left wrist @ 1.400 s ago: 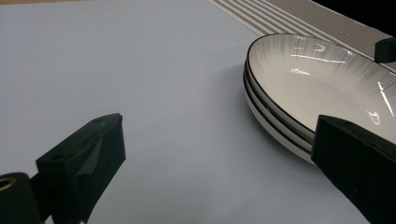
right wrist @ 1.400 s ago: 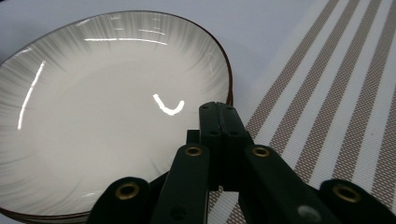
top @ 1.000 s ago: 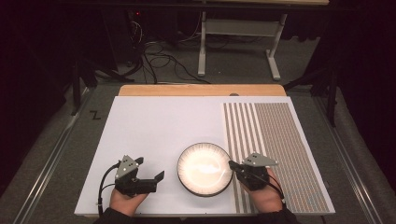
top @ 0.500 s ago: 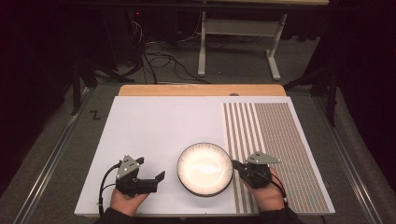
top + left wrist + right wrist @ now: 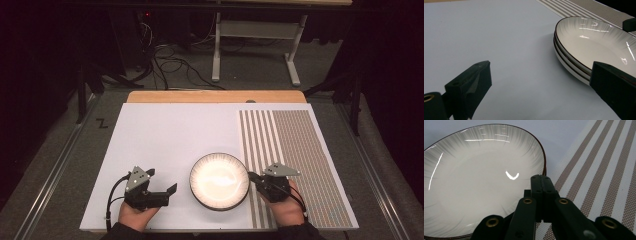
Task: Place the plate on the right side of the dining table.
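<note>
White plates: a stack of shallow plates (image 5: 219, 180) with dark rims sits near the front edge of the table (image 5: 165, 135), just left of the striped mat (image 5: 295, 150).
Left gripper (image 5: 165, 192): fingers wide apart, nothing between them, resting on the table short of the stack's left side.
Right gripper (image 5: 255, 178): fingers pressed together, tips at the stack's right rim, over the mat's edge; whether they touch the rim I can't tell.
Progress: early, by my read. The stack looks undisturbed, no plate lifted or moved off, and neither gripper has a hold.
Left to do: likely get a grip on the top plate and separate it, or shift the stack.
Left gripper view: shows the rims edge-on (image 5: 566, 56), so at least two plates are stacked, which the high view hides.
Right gripper view: shows the closed fingers (image 5: 541, 185) over the plate's rim and the ribbed pattern inside the plate.
High view: gives the overall layout, both hands flanking the stack.
</note>
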`<state>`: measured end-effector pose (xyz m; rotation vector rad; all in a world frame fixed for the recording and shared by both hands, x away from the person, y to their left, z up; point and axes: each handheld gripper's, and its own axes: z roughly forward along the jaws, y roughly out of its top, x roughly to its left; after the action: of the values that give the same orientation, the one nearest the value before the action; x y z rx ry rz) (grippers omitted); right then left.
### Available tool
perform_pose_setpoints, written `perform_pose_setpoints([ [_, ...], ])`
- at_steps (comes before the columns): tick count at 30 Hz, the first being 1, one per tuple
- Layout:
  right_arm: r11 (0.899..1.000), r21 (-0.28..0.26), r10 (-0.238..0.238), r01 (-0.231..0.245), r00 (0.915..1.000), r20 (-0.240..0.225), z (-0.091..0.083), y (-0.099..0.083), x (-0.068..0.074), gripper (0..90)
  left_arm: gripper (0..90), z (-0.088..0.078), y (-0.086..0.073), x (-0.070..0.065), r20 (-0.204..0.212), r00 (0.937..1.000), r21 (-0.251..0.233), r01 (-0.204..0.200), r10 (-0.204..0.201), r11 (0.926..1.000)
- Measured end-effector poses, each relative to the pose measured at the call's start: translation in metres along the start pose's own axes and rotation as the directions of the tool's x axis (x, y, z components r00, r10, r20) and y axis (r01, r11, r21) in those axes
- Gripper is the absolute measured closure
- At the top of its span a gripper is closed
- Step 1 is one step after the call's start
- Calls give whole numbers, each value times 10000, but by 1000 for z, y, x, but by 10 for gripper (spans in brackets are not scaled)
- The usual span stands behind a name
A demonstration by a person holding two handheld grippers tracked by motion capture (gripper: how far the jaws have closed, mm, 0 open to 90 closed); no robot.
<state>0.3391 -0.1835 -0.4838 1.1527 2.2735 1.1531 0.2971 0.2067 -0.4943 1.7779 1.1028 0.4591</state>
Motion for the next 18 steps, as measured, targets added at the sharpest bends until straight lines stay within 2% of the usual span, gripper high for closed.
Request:
perform_pose_setpoints([
  [18, 9999, 4, -140, 140, 9999, -13, 3, 0, 5, 900, 51, 0, 0, 0, 33, 10000, 6, 48, -48, 10000],
])
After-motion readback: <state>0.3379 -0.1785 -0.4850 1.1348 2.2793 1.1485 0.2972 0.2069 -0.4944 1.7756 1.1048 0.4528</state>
